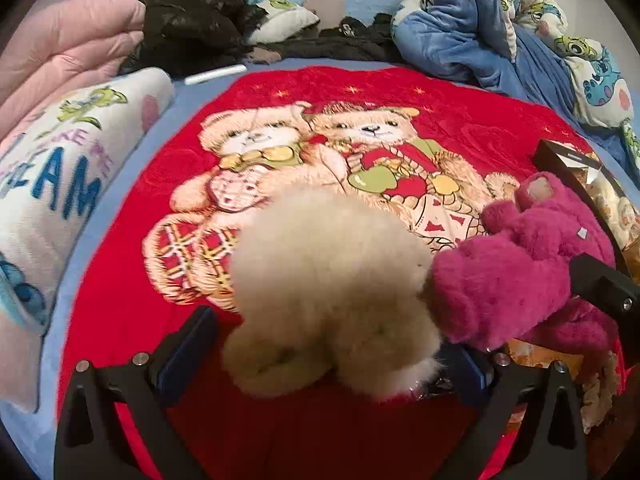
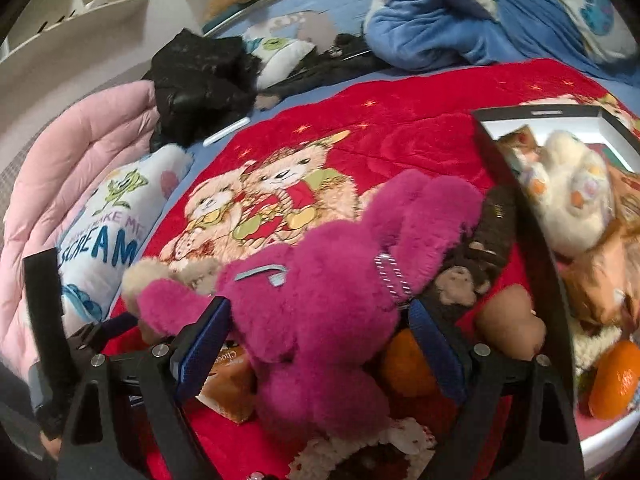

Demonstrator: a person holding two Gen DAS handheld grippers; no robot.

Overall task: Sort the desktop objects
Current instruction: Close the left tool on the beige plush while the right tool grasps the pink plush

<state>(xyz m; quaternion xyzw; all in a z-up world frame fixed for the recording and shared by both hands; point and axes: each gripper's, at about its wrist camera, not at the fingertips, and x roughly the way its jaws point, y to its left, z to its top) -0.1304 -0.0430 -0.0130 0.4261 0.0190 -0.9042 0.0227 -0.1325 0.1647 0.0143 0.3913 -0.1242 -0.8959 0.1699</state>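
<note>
Left wrist view: left claw [image 1: 326, 354] has the cream plush [image 1: 332, 292] between its blue pads, fur against both, so it looks gripped. The magenta plush [image 1: 520, 264] sits just to its right, touching it, with the other claw's black finger [image 1: 604, 286] laid over its far side. The rest of this view is the red bear blanket [image 1: 360, 92] on a bed, open across its middle up to the far edge. A white pen-like stick [image 1: 216, 75] lies just past that edge.

Right wrist view: right claw [image 2: 316, 334] stands wide, both pads sunk into the fur of the magenta plush [image 2: 340, 280], which fills the gap, so it has hold of it. Only this view shows the clutter under and beside that toy: a brown monkey plush [image 2: 464, 280], an orange [image 2: 408, 360], a brown packet [image 2: 232, 384] and a brown rounded item [image 2: 510, 326]. Also only here: the inside of the black-rimmed box [image 2: 496, 140] at right, packed with a white plush [image 2: 572, 204] and a second orange [image 2: 614, 380]. The left view catches just the corner of that box [image 1: 568, 158].

Edges: a printed pillow [image 2: 104, 240] and a pink quilt [image 2: 72, 160] bound the left side, with black clothing [image 2: 200, 80] and a blue blanket [image 2: 440, 20] at the back. Open room is the blanket centre; the right side is tight against the box rim.
</note>
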